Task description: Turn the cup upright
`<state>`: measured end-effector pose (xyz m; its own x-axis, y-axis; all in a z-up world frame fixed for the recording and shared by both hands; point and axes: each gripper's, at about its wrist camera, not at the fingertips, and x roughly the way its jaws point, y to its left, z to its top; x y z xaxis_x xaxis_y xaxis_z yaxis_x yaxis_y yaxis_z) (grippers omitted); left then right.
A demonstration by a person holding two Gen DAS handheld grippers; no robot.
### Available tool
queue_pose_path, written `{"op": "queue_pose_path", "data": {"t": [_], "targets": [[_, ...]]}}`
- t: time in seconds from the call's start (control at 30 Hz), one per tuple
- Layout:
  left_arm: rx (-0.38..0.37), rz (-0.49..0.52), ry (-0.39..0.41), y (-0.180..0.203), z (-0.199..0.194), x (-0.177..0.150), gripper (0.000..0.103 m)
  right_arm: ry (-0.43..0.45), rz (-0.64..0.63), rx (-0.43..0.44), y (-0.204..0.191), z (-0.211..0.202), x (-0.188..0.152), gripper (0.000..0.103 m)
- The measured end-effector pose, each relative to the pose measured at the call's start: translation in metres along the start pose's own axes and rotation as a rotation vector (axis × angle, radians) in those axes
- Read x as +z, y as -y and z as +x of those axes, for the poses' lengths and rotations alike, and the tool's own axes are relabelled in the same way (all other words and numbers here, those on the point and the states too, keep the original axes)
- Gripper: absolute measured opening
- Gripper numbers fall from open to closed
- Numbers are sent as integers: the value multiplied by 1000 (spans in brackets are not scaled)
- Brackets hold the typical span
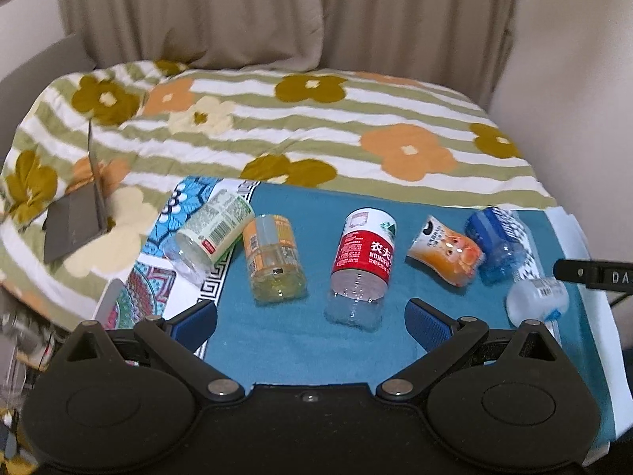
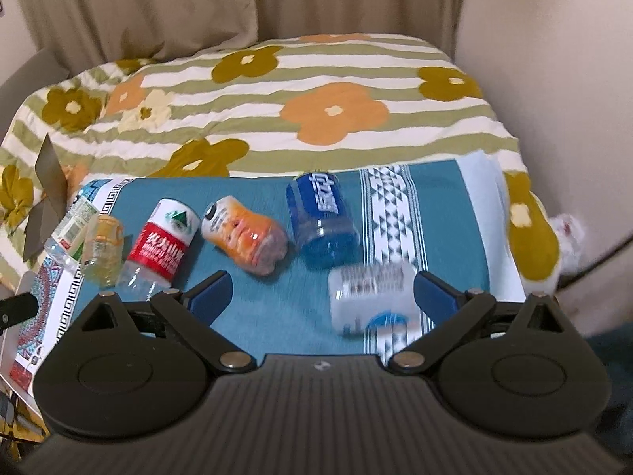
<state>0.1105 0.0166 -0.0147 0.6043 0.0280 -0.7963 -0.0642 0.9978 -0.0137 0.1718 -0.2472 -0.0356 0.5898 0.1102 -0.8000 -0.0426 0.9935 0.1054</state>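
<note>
Several cut-bottle cups lie on their sides on a teal mat [image 1: 300,340]. From left: a green-labelled cup [image 1: 209,233], a yellow-orange cup [image 1: 275,259], a red-labelled cup [image 1: 362,263], an orange cartoon cup [image 1: 445,251], a blue cup [image 1: 496,247] and a white cup [image 1: 538,297]. My left gripper [image 1: 310,322] is open and empty, just short of the red cup. My right gripper [image 2: 322,297] is open, with the white cup [image 2: 374,297] between its fingers near the right one, motion-blurred. The blue cup [image 2: 322,219], orange cup [image 2: 245,235] and red cup [image 2: 160,247] lie beyond.
The mat lies on a bed with a striped floral quilt [image 1: 316,126]. A grey laptop-like object [image 1: 79,217] stands open on the quilt at left. Beige curtains [image 1: 277,12] hang behind. The right gripper's tip [image 1: 593,273] shows at the left view's right edge.
</note>
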Motion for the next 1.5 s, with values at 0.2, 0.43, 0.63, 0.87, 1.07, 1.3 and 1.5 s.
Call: {"op": "queue_pose_path", "data": {"t": [0.2, 0.43, 0.63, 0.87, 1.07, 1.3, 1.5], "targets": [[58, -78, -37, 17, 22, 8, 103, -53, -71, 59, 17, 50, 35, 103], [104, -123, -89, 38, 46, 10, 103, -125, -122, 125, 25, 106, 60, 103], [129, -146, -124, 53, 66, 15, 103, -189, -148, 175, 23, 143, 67, 95], [139, -156, -155, 63, 81, 16, 102, -254, -142, 211, 24, 167, 62, 85], [137, -169, -168, 68, 87, 17, 102, -271, -126, 236, 28, 171, 60, 80], [145, -160, -156, 68, 83, 18, 102, -250, -123, 242, 28, 166, 61, 80], [141, -154, -129, 62, 73, 19, 102, -208, -124, 237, 25, 147, 65, 80]]}}
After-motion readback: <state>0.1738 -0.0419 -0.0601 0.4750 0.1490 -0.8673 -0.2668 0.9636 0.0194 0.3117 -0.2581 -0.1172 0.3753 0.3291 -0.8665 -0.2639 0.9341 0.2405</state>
